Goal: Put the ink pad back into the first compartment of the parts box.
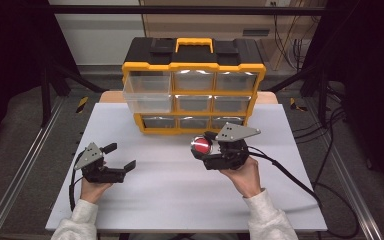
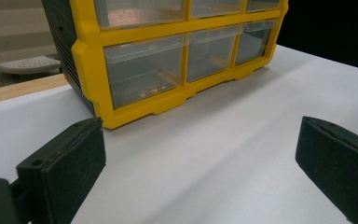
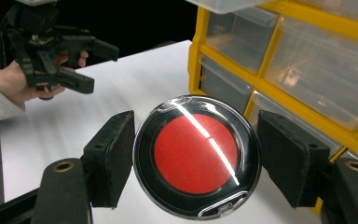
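Meanwhile right gripper (image 3: pixel 196 161) clamps red round case (image 3: pixel 196 156) beside organizer (image 3: pixel 307 60).

Black two-jaw tongs (image 1: pixel 116 156) with grey three-cornered plates, trailing black cables, and white knit sleeves (image 1: pixel 80 220).

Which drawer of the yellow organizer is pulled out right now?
The top-left drawer, as seen in the high view. Its clear front juts forward past the yellow frame, while the other eight drawers sit flush in their slots.

No readable text or labels
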`<move>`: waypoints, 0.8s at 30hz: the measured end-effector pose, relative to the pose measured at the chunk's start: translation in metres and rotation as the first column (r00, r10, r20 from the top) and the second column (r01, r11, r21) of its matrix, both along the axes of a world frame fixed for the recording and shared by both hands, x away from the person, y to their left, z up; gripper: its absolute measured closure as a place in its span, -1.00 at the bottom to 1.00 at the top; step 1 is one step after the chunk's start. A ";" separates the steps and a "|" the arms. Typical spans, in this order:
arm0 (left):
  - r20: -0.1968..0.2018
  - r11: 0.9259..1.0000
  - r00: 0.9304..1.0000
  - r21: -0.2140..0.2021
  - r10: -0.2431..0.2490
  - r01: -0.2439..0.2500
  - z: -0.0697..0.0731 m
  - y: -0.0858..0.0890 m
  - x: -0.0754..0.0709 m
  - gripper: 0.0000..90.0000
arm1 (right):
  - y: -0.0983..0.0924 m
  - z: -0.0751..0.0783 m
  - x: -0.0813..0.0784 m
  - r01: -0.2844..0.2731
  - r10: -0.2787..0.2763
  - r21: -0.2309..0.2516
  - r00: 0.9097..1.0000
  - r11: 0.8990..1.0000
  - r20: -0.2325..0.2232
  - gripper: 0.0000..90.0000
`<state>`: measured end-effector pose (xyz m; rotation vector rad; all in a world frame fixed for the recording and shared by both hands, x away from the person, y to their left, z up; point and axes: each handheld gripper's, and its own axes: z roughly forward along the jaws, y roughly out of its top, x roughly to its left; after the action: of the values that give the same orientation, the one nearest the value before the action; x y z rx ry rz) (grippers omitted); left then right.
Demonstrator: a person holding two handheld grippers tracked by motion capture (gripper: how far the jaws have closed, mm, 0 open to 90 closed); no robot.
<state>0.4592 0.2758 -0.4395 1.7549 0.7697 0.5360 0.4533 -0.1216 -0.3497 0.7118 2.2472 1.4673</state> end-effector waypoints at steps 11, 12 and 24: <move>0.000 1.000 1.000 0.000 0.001 -0.001 0.000 0.000 0.000 -0.97 | 0.006 0.016 0.006 0.000 0.000 0.020 1.000 1.000 0.017 -0.33; 0.000 1.000 1.000 0.001 0.000 0.000 0.000 0.000 0.000 -0.97 | 0.007 0.021 0.007 0.000 0.000 0.026 1.000 1.000 0.020 -0.33; 0.000 1.000 1.000 0.000 0.002 -0.002 0.000 0.001 0.000 -0.97 | 0.010 0.044 0.015 0.010 -0.011 0.041 0.999 0.999 0.041 -0.33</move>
<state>0.4592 0.2767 -0.4395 1.7549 0.7712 0.5370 0.4687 -0.1117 -0.3056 0.6981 2.1852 1.5136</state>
